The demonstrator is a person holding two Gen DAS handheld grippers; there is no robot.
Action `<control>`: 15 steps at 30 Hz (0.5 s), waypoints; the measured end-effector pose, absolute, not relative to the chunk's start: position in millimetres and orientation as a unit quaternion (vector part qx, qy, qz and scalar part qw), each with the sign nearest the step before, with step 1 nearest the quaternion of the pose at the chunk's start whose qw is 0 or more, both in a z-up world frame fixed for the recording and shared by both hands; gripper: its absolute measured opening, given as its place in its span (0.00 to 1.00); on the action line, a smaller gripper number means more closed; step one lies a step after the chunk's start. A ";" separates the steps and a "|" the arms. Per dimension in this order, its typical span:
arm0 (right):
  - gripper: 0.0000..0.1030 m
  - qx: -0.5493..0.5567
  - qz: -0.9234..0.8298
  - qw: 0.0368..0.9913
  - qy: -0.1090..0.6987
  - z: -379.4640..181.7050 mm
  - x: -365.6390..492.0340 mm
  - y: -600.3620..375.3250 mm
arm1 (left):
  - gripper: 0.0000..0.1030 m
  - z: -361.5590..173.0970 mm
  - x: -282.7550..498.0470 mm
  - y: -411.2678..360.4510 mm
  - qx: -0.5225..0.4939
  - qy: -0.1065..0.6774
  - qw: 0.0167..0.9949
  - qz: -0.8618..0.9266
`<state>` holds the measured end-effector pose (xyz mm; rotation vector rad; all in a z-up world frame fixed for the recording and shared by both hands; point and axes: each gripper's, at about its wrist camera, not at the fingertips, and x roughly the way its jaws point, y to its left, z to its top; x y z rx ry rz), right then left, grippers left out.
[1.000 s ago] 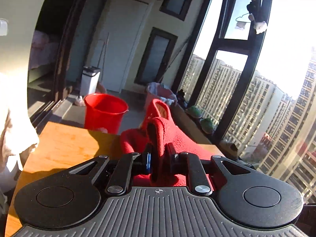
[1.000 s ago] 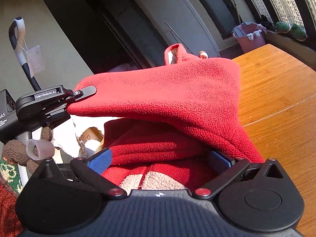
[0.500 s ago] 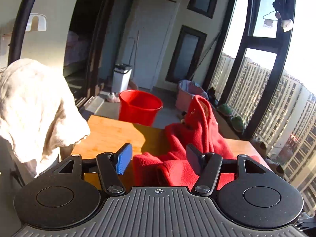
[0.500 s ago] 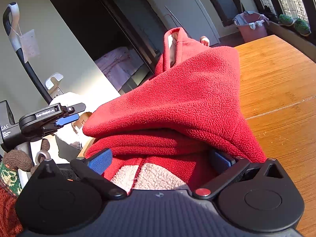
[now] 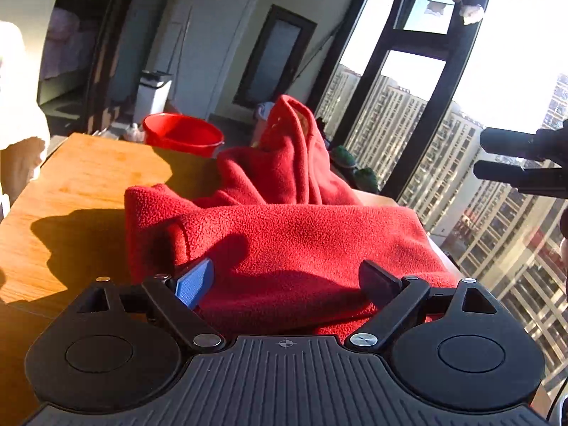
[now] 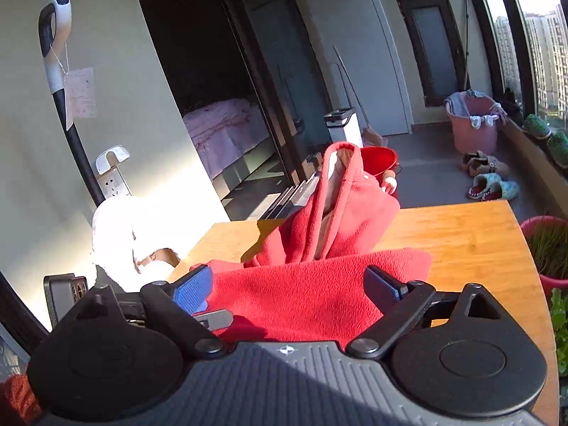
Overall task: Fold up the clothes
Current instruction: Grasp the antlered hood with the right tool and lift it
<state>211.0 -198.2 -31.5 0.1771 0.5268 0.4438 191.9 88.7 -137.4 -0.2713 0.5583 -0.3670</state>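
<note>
On the wooden table (image 5: 71,184) lay the red fleece garment (image 5: 301,241), bunched into a thick folded band across the near side, with its hood end standing up in a peak behind. We saw pale lining inside that peak from the right wrist view, where the same fleece (image 6: 312,294) spread flat between our fingers.

Our left gripper (image 5: 285,280) stood with its jaws spread wide, the blue-padded finger at one side and the dark finger at the other, the fleece lying between them but not pinched. Our right gripper (image 6: 287,284) was likewise spread apart, its blue pads (image 6: 193,287) clear of the cloth on either side, gripping nothing. At the right edge of the left view we could make out dark bars that may have been the other tool, though we could not tell for sure.

Beyond the table's far edge stood a red bucket (image 5: 183,136), and farther back a white bin (image 6: 342,124). A pink basket (image 6: 474,124) with laundry sat by the windows, slippers (image 6: 493,186) on the floor near it. A white cloth (image 6: 120,234) was heaped beside the table's left side, in bright sun.
</note>
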 end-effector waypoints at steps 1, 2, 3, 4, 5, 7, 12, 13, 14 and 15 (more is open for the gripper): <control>0.59 0.085 0.211 0.940 0.256 -22.6 235.2 -198.2 | 0.91 -137.1 190.4 86.7 -0.127 0.271 0.938 -0.177; 0.57 0.080 0.205 0.941 0.259 -17.4 263.1 -194.5 | 0.91 -137.0 188.8 84.2 -0.120 0.269 0.939 -0.175; 0.57 0.074 0.197 0.942 0.262 -17.4 291.1 -187.9 | 0.91 -136.9 187.3 81.7 -0.113 0.268 0.941 -0.173; 0.57 0.067 0.188 0.943 0.266 -18.1 319.0 -181.0 | 0.91 -136.6 186.6 80.6 -0.109 0.268 0.942 -0.173; 0.57 0.060 0.173 0.945 0.269 -23.5 345.6 -173.3 | 0.92 -136.4 185.9 79.6 -0.105 0.267 0.942 -0.173; 0.73 0.050 0.141 0.949 0.278 -37.8 397.7 -158.9 | 0.92 -136.6 184.8 81.3 -0.107 0.266 0.942 -0.175; 0.78 0.015 0.086 0.951 0.296 -79.1 482.9 -128.6 | 0.92 -139.0 182.7 83.6 -0.112 0.263 0.942 -0.177; 0.82 0.009 0.076 0.951 0.300 -86.9 497.0 -123.4 | 0.92 -139.2 183.0 83.6 -0.112 0.263 0.942 -0.176; 0.82 0.020 0.071 0.949 0.307 -94.1 507.5 -123.0 | 0.92 -139.4 183.2 83.9 -0.114 0.263 0.942 -0.176; 0.81 0.034 0.066 0.947 0.314 -101.4 517.4 -123.2 | 0.92 -139.7 183.4 84.2 -0.116 0.263 0.941 -0.177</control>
